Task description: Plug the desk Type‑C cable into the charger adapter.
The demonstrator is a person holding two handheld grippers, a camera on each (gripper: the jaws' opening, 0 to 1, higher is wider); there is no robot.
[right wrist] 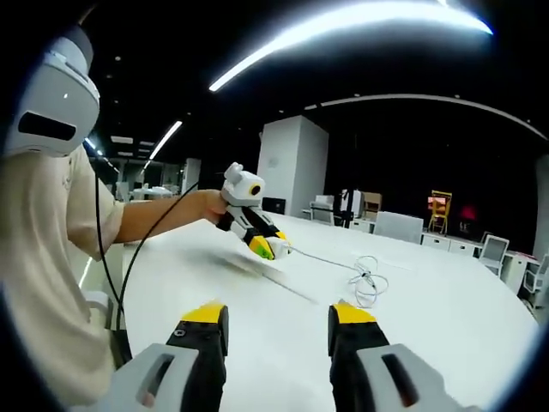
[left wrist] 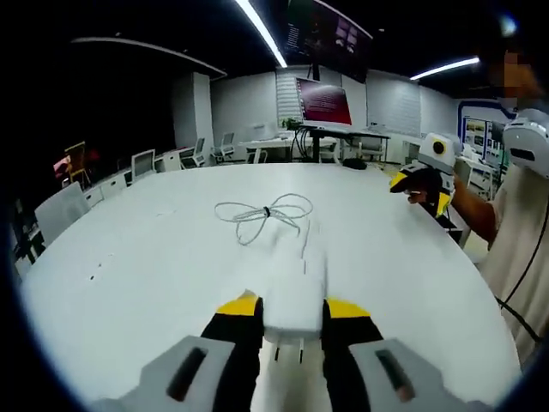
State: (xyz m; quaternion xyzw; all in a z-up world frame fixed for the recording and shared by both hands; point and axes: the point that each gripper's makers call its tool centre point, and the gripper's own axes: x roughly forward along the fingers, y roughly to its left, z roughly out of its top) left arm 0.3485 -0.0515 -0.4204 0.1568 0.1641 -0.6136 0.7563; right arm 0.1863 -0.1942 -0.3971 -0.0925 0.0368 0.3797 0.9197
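A white charger adapter (left wrist: 292,302) sits between the jaws of my left gripper (left wrist: 292,307), which is shut on it, prongs pointing back at the camera. Beyond it a thin white Type-C cable (left wrist: 266,212) lies in a loose coil on the white table (left wrist: 146,257), one strand trailing toward the adapter; blur hides where it ends. In the right gripper view my right gripper (right wrist: 279,316) is open with nothing between its fingers. That view shows the left gripper (right wrist: 268,245) held over the table by a hand, and the cable (right wrist: 369,283) to its right.
A person (left wrist: 519,215) stands at the table's right edge, holding the right gripper (left wrist: 422,182) above it. White chairs (left wrist: 141,163) and desks line the far side, and a dark red screen (left wrist: 324,101) hangs at the back. The table's rounded edge (right wrist: 129,283) runs beside the person.
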